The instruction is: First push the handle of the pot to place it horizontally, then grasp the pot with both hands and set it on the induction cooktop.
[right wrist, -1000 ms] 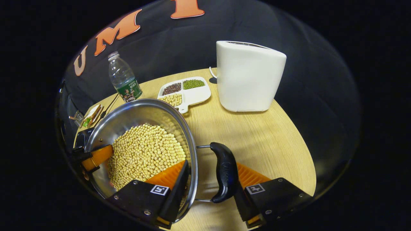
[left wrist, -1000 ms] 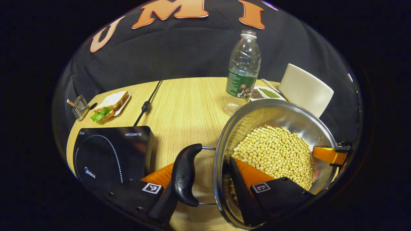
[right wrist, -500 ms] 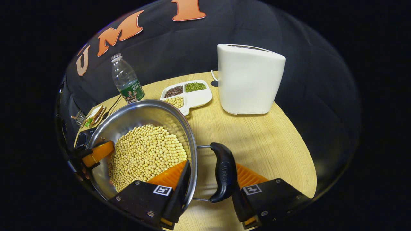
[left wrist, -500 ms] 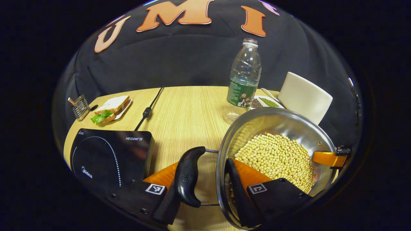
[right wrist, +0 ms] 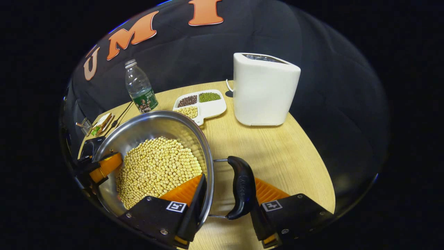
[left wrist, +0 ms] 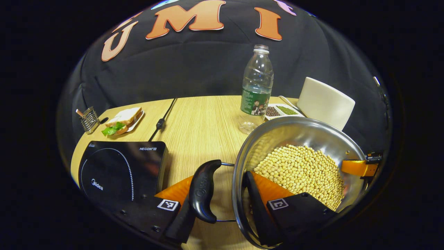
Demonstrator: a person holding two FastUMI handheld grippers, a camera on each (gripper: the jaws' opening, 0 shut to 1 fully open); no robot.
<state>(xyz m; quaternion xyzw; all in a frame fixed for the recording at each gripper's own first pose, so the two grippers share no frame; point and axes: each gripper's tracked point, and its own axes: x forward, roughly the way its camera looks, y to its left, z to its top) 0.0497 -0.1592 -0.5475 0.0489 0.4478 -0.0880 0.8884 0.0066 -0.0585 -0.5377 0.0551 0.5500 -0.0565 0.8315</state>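
The steel pot (left wrist: 298, 139), heaped with beans and likely heavy and slick, sits near the bench's front edge beside the induction cooktop (left wrist: 121, 166), left tongs (left wrist: 222, 198) and right tongs (right wrist: 225, 198) each pinching a side handle against the rim.

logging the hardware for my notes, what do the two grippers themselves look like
The left gripper and right gripper match: each has dark angular finger housings with small screws, and each housing carries a square black-and-white tag. The inner faces show ridges in the right gripper view. No cables or sleeves can be made out.
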